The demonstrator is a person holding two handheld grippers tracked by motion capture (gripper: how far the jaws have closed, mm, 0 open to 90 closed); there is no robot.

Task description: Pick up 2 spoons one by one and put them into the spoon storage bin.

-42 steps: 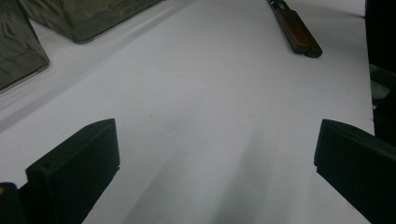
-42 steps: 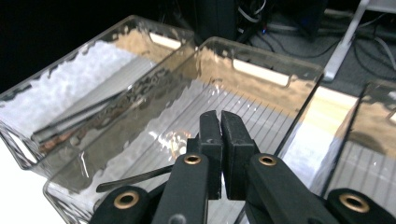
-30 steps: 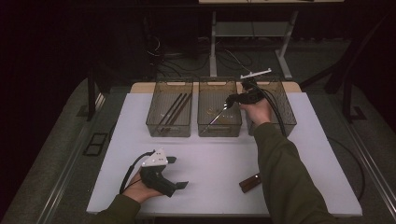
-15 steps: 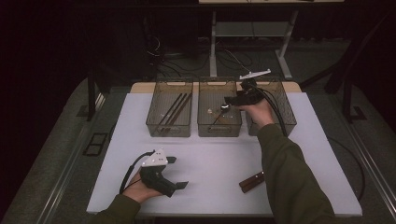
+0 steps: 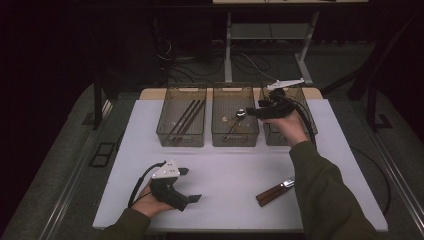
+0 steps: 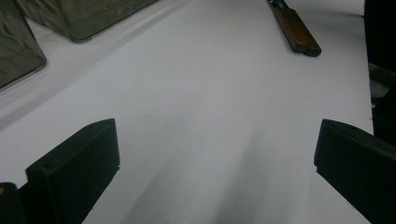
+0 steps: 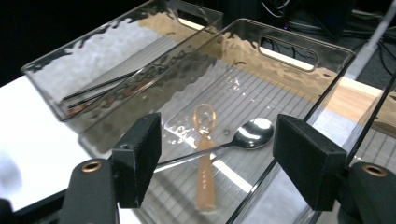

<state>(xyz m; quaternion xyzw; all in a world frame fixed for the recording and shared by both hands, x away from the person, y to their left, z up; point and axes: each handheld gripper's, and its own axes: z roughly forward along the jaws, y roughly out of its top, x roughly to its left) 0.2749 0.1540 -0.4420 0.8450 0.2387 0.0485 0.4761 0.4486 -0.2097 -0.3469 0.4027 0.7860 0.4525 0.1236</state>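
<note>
The right gripper (image 5: 254, 111) is up in the air above the edge between the middle clear plastic bin (image 5: 235, 137) and the right clear plastic bin (image 5: 272, 137). Its two black jaws have just been opening and now stand apart, with nothing pinched between them. In the right gripper view, the shiny silver metal spoon (image 7: 233, 141) lies down on the bottom of the middle bin, below the gap in the jaws. The spoon's round bowl points toward the right wall of the bin. Its thin handle crosses over a small see-through orange plastic spoon (image 7: 205, 156), which lies flat under it. The pads do not touch either spoon.

The left clear plastic bin (image 5: 181, 139) sits just beside the middle one. It has thin dark sticks (image 5: 185, 119) lying in it.

The left gripper (image 5: 192, 185) rests low on the white table (image 5: 240, 175), near the front edge, held in the person's left hand (image 5: 150, 202). Its jaws are wide apart and hold nothing. White table shows between them.

A knife with a brown wooden handle (image 5: 274, 192) lies flat on the table, close to the person's right sleeve (image 5: 325, 190) and well apart from the bins.
</note>
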